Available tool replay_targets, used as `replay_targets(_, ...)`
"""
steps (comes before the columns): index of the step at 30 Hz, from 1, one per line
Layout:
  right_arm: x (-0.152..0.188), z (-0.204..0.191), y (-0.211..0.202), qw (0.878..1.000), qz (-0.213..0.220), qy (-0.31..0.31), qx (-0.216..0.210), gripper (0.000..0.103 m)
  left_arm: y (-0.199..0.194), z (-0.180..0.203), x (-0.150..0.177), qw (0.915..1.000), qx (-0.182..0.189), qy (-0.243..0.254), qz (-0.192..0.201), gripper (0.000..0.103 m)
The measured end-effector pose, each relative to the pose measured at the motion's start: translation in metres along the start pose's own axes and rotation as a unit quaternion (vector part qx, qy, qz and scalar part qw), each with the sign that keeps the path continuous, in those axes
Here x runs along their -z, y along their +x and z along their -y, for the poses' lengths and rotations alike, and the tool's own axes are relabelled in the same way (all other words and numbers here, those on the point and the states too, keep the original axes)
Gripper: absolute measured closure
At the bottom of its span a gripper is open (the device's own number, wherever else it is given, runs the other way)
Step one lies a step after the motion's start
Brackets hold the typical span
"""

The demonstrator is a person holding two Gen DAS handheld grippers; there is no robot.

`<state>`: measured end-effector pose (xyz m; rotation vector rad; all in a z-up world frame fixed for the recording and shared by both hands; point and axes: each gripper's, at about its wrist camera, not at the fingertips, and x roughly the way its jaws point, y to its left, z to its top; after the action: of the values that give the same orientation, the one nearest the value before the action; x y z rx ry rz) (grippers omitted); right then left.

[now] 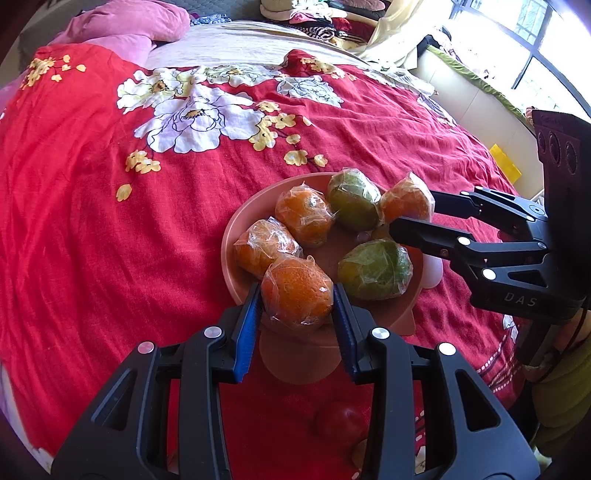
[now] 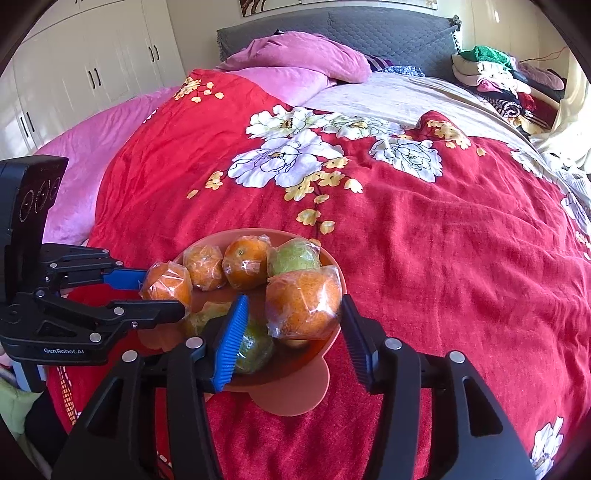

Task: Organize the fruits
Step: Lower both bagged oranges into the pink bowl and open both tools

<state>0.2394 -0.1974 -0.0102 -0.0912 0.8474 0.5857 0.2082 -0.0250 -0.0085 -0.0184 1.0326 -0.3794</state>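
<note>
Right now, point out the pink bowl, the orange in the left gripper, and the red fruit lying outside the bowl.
pink bowl (image 1: 236, 229), left wrist view, left rim.
orange (image 1: 297, 291), left wrist view, wrapped front face.
left gripper (image 1: 297, 295), left wrist view, between fingertips.
red fruit (image 1: 341, 422), left wrist view, top surface.

1. A home bedroom: ahead of the fingers spreads a bed under a red floral bedspread (image 2: 424, 240).
2. Farther beyond lie pink pillows (image 2: 295, 59) against a grey quilted headboard (image 2: 388, 33).
3. Off to the fingers' left — white wardrobe doors (image 2: 92, 66); to the right — piled clothes (image 2: 498, 77).
</note>
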Motion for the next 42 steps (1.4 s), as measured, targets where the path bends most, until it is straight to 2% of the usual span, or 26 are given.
replay_targets(9, 0.004, 0.001, -0.010, 1.000, 0.009, 0.013, 0.002, 0.032, 0.000, 0.000, 0.000, 1.0000, 0.001, 0.000, 0.000, 0.073)
replay_targets(13, 0.004, 0.001, -0.014, 1.000, 0.014, 0.012, 0.006, 0.029, -0.001, 0.001, 0.000, 1.0000, 0.002, 0.001, 0.001, 0.073)
replay_targets(29, 0.004, -0.001, -0.031, 1.000, 0.027, 0.010, 0.012, 0.020, -0.005, 0.004, 0.003, 1.0000, 0.005, 0.003, 0.001, 0.073)
replay_targets(41, 0.003, -0.004, -0.042, 0.999, 0.037, 0.010, 0.017, 0.015, -0.019, 0.006, 0.002, 0.9999, 0.006, 0.002, 0.016, 0.069)
replay_targets(42, 0.003, -0.005, -0.043, 0.999, 0.038, 0.009, 0.018, 0.014, -0.020, 0.006, 0.001, 0.9998, 0.006, 0.002, 0.017, 0.067)
